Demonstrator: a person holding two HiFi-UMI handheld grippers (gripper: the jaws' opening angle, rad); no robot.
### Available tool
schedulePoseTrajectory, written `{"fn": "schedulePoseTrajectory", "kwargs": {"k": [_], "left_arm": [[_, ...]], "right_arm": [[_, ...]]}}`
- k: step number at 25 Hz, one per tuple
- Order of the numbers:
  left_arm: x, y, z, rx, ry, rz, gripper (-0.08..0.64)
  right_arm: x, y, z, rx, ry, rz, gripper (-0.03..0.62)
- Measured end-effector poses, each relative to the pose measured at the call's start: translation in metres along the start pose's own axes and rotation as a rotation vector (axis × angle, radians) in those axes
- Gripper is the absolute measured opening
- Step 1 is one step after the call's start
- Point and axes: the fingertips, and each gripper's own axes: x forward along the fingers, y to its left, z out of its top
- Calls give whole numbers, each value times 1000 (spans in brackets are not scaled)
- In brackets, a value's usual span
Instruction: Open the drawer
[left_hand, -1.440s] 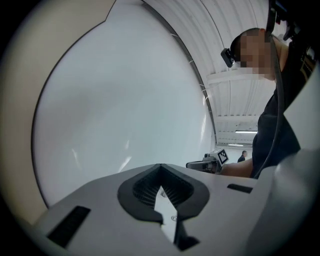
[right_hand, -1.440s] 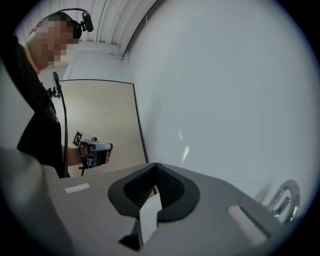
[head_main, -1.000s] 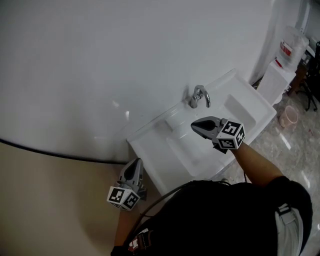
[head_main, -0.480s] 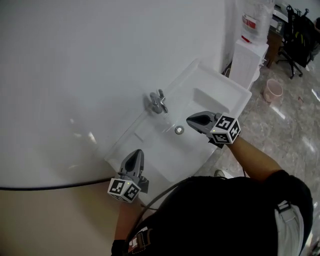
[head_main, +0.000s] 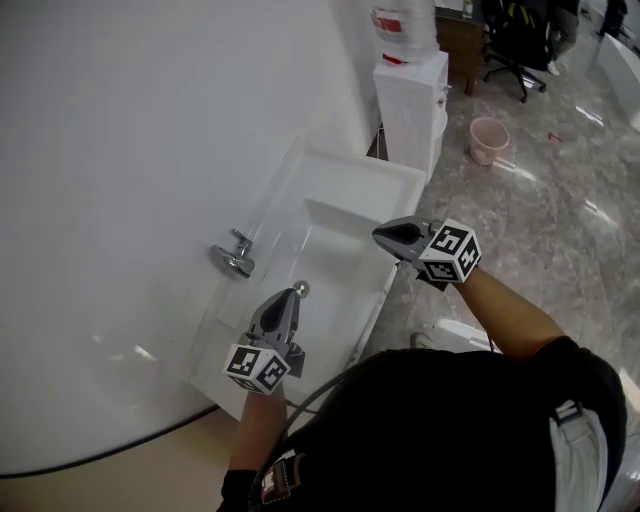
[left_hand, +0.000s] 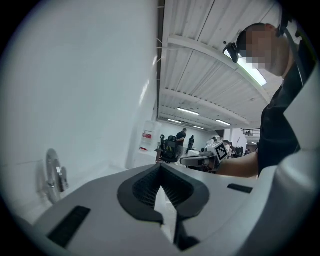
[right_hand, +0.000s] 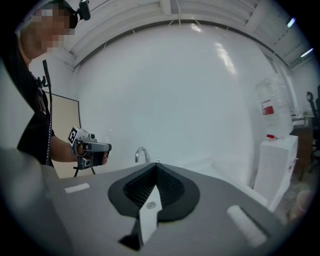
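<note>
The white rectangular sink basin (head_main: 345, 170) is open above, with room to pass over it. Along its wall-side rim a chrome tap (head_main: 234, 258) juts out, and the plain white wall (head_main: 150, 120) closes that whole side. Near the basin's far end stands a white water dispenser (head_main: 410, 100). Off the outer rim the pale marbled floor (head_main: 545, 225) lies free, a pink bucket (head_main: 488, 140) well off. The left gripper (head_main: 289, 298) and right gripper (head_main: 381, 235) are well apart.

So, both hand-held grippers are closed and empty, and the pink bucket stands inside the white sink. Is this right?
Not quite. The pink bucket stands on the floor, near the white water dispenser, not inside the sink. The head view shows it. The rest is right.
</note>
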Motion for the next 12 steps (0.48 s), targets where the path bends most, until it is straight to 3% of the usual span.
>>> {"fn": "schedulePoseTrajectory", "kwargs": {"k": [6,12], "left_arm": [[124,-85,-5,57,71,-173,-3],[224,-172,-23,110,145,-328,-3]], "right_arm": [[-126,-83,-14,48,-39,-170,-2],[-238,-138,-35,88,-90,-317,-2]]}}
